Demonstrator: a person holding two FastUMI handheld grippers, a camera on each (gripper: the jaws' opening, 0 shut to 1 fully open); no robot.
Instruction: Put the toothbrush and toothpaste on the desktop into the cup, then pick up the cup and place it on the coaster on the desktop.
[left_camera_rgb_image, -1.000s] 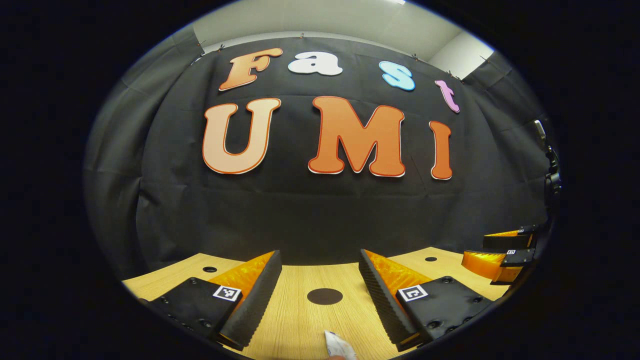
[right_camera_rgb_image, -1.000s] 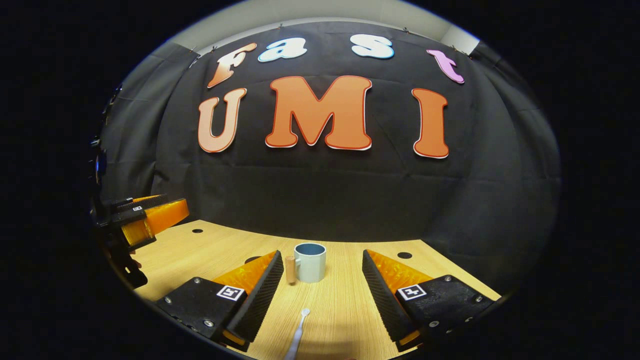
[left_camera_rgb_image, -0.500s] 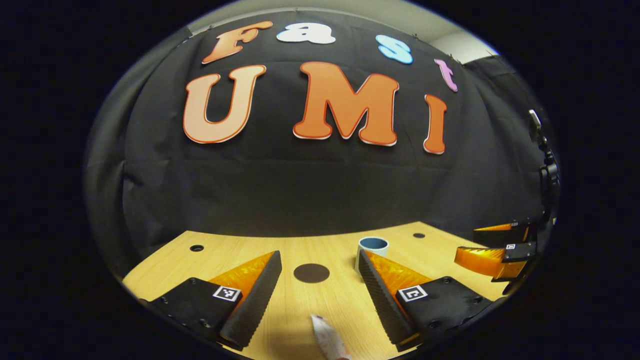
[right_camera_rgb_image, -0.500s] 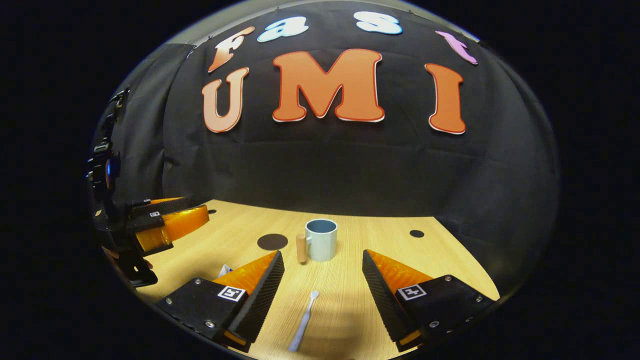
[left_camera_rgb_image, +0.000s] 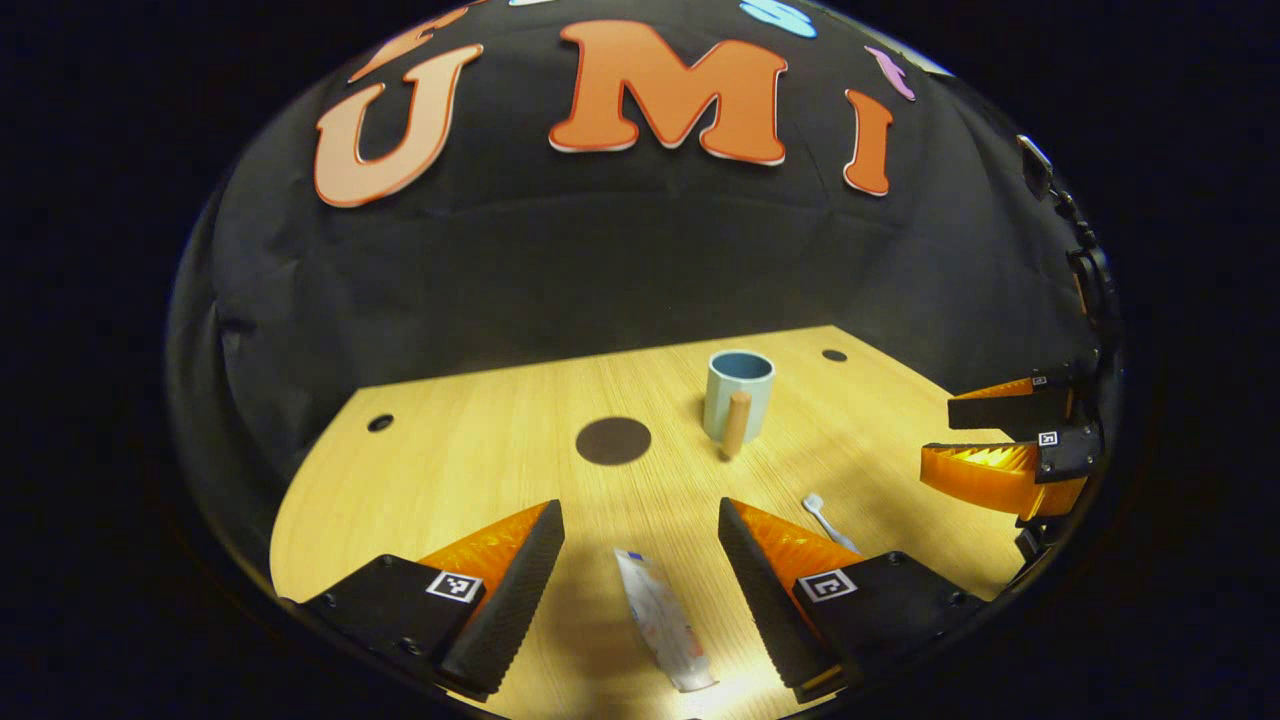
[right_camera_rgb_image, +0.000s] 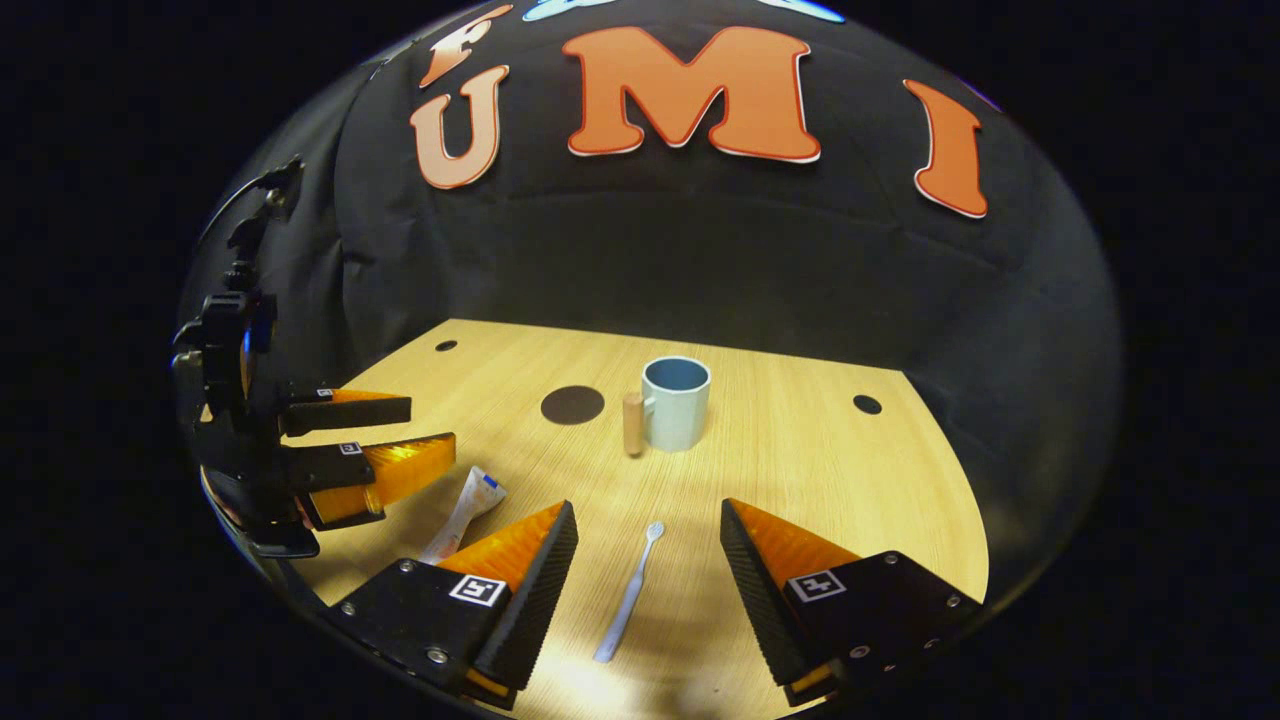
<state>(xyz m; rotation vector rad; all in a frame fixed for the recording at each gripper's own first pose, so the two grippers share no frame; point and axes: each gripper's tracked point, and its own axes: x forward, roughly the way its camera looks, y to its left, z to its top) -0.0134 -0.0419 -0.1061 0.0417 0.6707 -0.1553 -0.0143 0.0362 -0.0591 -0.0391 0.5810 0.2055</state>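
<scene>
Left gripper view: the left gripper (left_camera_rgb_image: 640, 570) has its jaws spread wide, holding nothing; the toothpaste (left_camera_rgb_image: 663, 622) lies flat on the desktop (left_camera_rgb_image: 450, 470) between the fingers. The cup (left_camera_rgb_image: 739, 394) stands upright at 1 o'clock, wooden handle facing the camera, the dark round coaster (left_camera_rgb_image: 613, 441) beside it at 12 o'clock. The toothbrush (left_camera_rgb_image: 828, 521) lies at 2 o'clock.

Right gripper view: the right gripper (right_camera_rgb_image: 648, 585) is likewise spread and empty, the toothbrush (right_camera_rgb_image: 630, 592) lying between its fingers, head toward the cup (right_camera_rgb_image: 675, 402) at 12 o'clock
</scene>
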